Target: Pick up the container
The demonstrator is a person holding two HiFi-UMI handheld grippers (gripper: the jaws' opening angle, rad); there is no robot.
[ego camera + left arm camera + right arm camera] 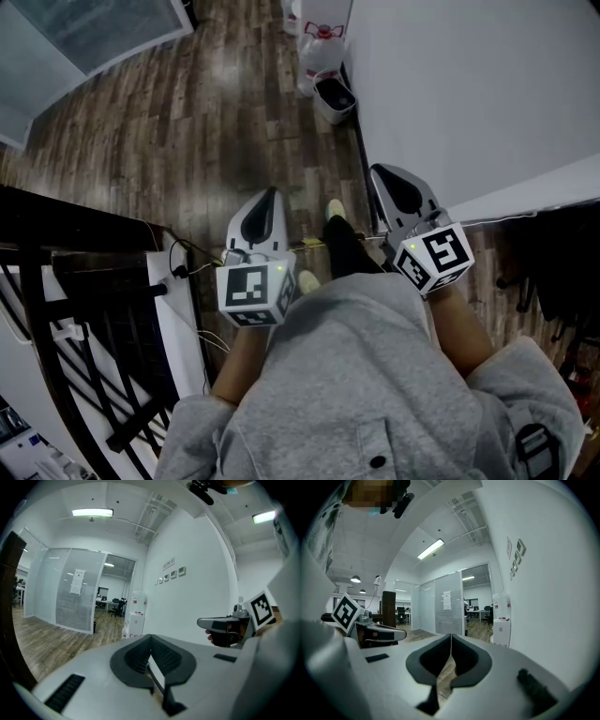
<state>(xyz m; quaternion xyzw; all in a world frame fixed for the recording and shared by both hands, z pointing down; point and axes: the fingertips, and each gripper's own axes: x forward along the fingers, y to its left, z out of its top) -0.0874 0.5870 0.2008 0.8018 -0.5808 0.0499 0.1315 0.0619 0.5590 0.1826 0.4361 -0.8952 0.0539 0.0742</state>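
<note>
Container [335, 98]: a small grey open-topped bin with a dark inside. It stands on the wooden floor [187, 122] at the foot of the white wall [469, 84]. Only your head view shows it, well ahead of both grippers and touched by neither.
Beside it: water jugs [322, 47], one with a red cap, sit just behind the container along the same wall.
Left gripper [150, 638]: your fingers are clenched, tips pressed together, with nothing between them. You hold it close to level above the floor.
Right gripper [451, 639]: your fingers are clenched here too, the pads meeting along a thin line and holding nothing. Only a strip of floor shows through the gap below the tips.
Side by side: in the head view you hold both grippers out in front of your body, near each other. The left one is over open floor and the right one is close to the base of the wall. Each gripper view catches the other gripper off to one side.
You: a grey sweatshirt [356, 375] and bare forearms. A light shoe [335, 211] is on the floor between the two grippers.
To your left: a black railing [84, 309], with thin cables trailing on the floor beside it.
Farther on: a white water dispenser [136, 613] stands against the wall. A glass partition [70, 592] has a sheet of paper stuck to it, and office desks and chairs lie beyond.
</note>
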